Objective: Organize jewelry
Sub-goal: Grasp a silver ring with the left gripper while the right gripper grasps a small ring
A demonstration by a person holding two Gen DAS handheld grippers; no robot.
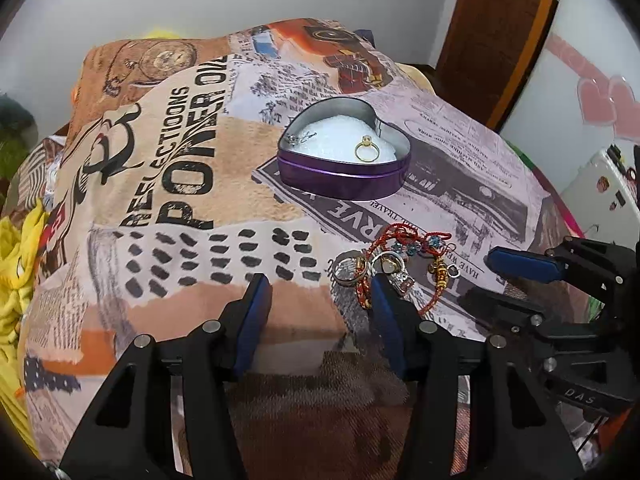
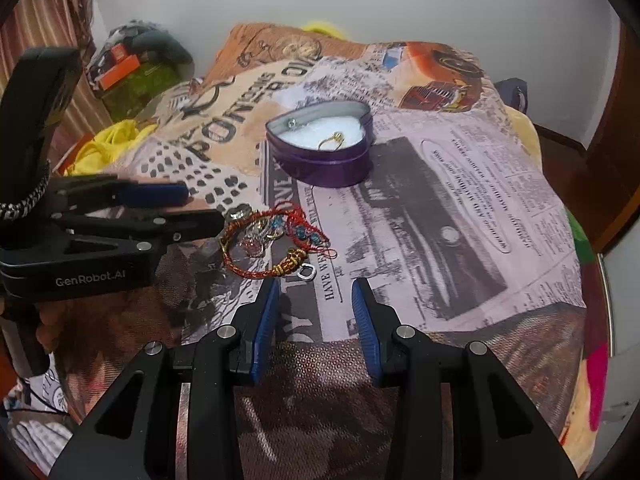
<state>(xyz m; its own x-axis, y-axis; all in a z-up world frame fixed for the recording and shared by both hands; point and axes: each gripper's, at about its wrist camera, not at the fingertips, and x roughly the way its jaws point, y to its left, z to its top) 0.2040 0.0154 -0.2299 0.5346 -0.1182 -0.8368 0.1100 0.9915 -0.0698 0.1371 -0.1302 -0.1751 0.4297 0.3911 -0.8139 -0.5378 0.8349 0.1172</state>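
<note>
A purple heart-shaped tin [image 1: 340,178] [image 2: 332,168] lies open on the printed blanket, with white padding holding a gold ring [image 1: 367,149] [image 2: 333,140] and a small silver piece [image 1: 298,138] [image 2: 292,123]. A pile of jewelry [image 1: 394,264] [image 2: 272,240] lies nearer: red thread bracelets, silver rings, blue beads, a gold charm. My left gripper [image 1: 318,288] [image 2: 200,208] is open and empty, its right finger touching the pile's left edge. My right gripper [image 2: 316,292] [image 1: 480,280] is open and empty, just right of and behind the pile.
The printed blanket [image 1: 180,200] [image 2: 440,200] covers a raised surface that drops off at the near edge. Yellow cloth [image 1: 16,280] [image 2: 108,140] lies at the left. A wooden door frame [image 1: 500,40] and a white wall stand behind.
</note>
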